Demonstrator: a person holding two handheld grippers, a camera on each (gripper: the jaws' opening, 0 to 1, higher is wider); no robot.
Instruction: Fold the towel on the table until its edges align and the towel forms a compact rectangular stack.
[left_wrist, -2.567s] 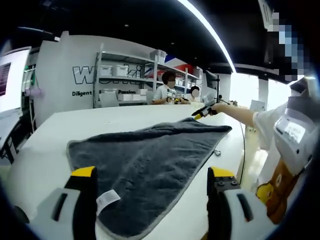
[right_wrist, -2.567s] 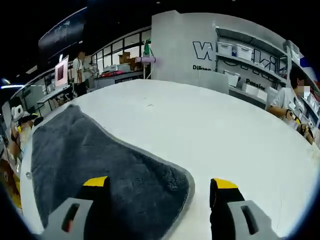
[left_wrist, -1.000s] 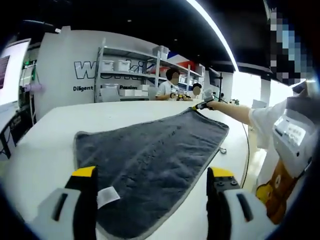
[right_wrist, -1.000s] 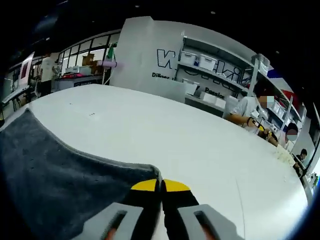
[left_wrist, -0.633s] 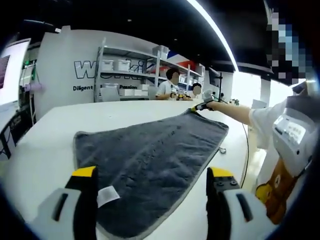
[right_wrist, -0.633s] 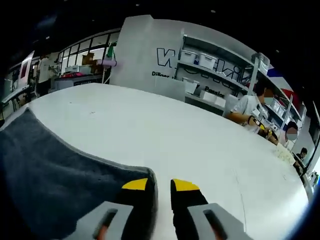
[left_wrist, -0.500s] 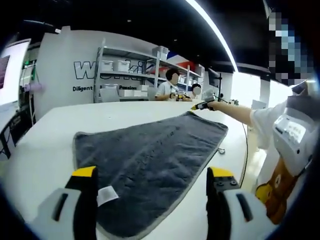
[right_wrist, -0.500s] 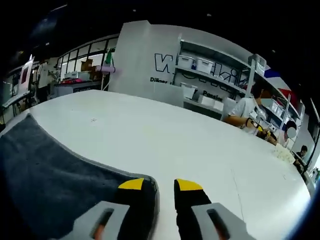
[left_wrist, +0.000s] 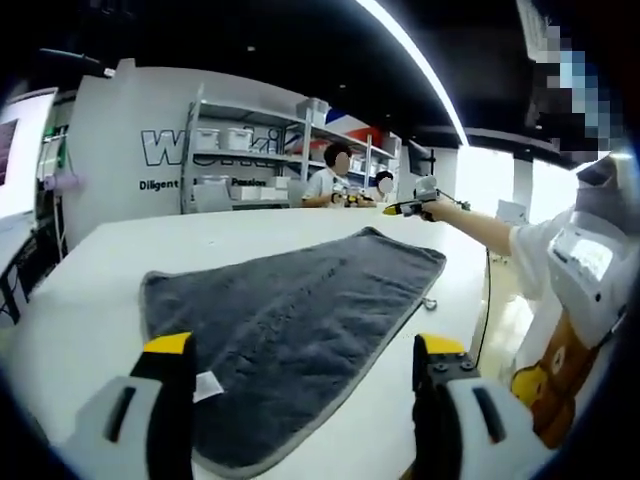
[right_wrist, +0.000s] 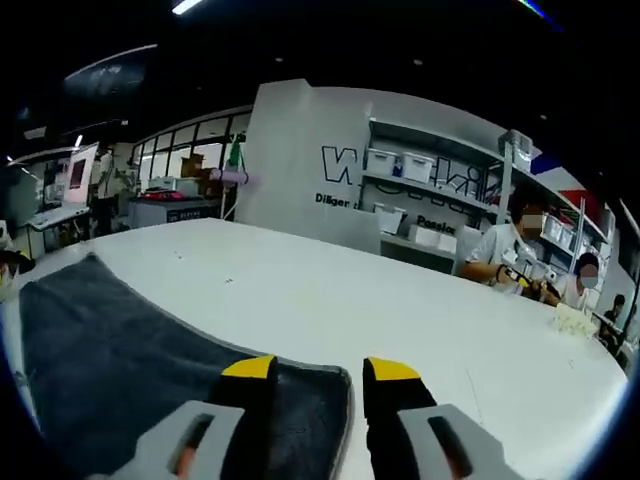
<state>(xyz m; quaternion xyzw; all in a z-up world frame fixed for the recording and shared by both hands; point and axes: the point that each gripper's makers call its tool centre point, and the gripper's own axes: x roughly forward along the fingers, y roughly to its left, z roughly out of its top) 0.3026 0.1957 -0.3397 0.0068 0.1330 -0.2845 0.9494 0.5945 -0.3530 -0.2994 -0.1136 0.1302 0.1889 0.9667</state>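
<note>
A dark grey towel (left_wrist: 300, 310) with a lighter hem lies spread flat on the white table (left_wrist: 100, 300); a white label (left_wrist: 207, 385) sits near its close edge. My left gripper (left_wrist: 305, 350) hovers over that close edge, open wide, with nothing between its jaws. Across the towel, a person's outstretched arm holds my right gripper (left_wrist: 405, 209) just above the far corner. In the right gripper view, the right gripper (right_wrist: 320, 372) is open, and the towel's corner (right_wrist: 320, 395) lies on the table below the gap, free of the jaws.
A small metal object (left_wrist: 428, 302) lies on the table beside the towel's right hem. Shelves with white bins (right_wrist: 400, 165) line the back wall, and people (right_wrist: 505, 250) sit at the table's far side. The table edge (left_wrist: 470, 330) runs close along the towel's right.
The right gripper, shut on the towel's far corner a second ago, has opened, let it go and risen slightly. The corner now lies flat. The left gripper stays open.
</note>
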